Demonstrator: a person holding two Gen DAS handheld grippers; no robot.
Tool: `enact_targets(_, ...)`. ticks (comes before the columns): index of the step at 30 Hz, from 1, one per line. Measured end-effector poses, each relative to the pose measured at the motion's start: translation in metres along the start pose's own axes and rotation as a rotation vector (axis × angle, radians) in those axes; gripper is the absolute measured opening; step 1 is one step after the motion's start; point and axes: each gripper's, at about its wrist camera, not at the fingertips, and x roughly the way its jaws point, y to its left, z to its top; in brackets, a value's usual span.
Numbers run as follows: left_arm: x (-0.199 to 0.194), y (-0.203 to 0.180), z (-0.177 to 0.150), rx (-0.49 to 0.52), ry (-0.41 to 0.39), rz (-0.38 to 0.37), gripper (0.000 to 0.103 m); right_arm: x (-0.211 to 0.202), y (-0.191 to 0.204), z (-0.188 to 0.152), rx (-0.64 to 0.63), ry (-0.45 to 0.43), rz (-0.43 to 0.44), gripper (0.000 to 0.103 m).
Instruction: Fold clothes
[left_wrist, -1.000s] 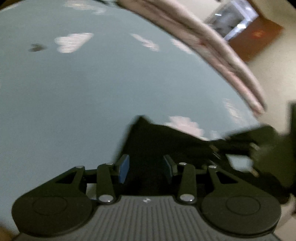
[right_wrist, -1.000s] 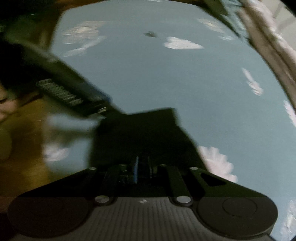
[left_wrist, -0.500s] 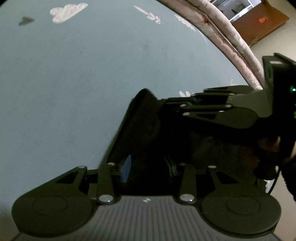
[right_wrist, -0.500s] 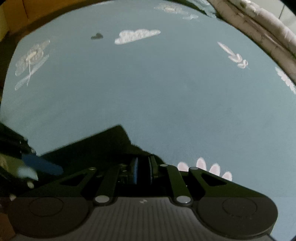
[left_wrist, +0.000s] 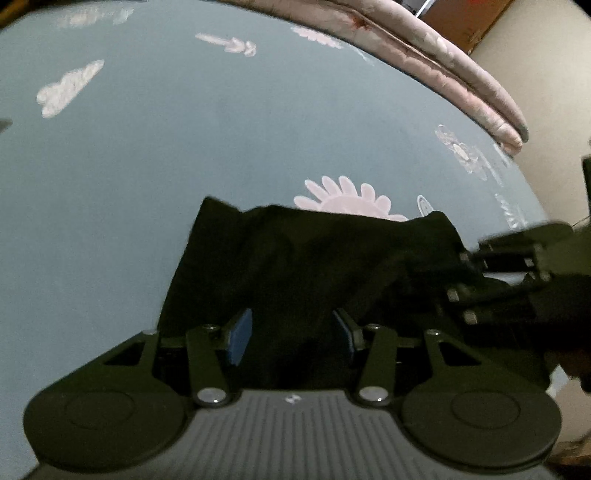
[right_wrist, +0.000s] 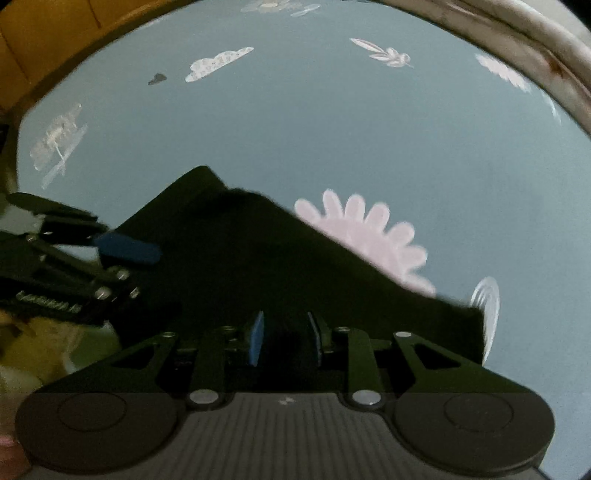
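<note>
Blue patterned bedsheet (left_wrist: 184, 155), black garment (left_wrist: 314, 258), both grippers' fingers parted.

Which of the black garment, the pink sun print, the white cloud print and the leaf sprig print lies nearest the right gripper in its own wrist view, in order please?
1. black garment, between the jaws of the right gripper.
2. pink sun print, just beyond, to the right.
3. white cloud print and leaf sprig print, far across the blue sheet, left and right; too close to rank.

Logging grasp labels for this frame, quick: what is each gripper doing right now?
Left gripper: open, pads astride the black garment, not pinching it.
Right gripper: partly open around a fold of it; grip cannot be told.
</note>
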Motion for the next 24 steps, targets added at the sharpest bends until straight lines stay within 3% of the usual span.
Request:
enact_targets(9, -0.002, -0.077, 0.014, 0.172, -0.155, 0.126, 0.048, -0.033, -0.022, -0.071, 0.084, -0.14, 0.093, 0.038)
enact_targets(12, 0.004, -0.11, 0.013, 0.226, -0.201, 0.129, 0.048, -0.048, -0.039, -0.096, 0.069, -0.216, 0.103, 0.039)
enact_targets(19, 0.016, -0.188, -0.005, 0.346, -0.301, 0.117, 0.048, -0.062, -0.07, -0.165, 0.113, -0.397, 0.053, 0.042)
enact_targets(23, -0.004, -0.236, -0.031, 0.381, -0.338, 0.116, 0.05, -0.094, -0.077, -0.211, 0.133, -0.511, -0.039, 0.043)
enact_targets(24, -0.011, -0.248, -0.036, 0.382, -0.342, 0.111, 0.05, -0.104, -0.078, -0.222, 0.139, -0.526, -0.081, 0.048)
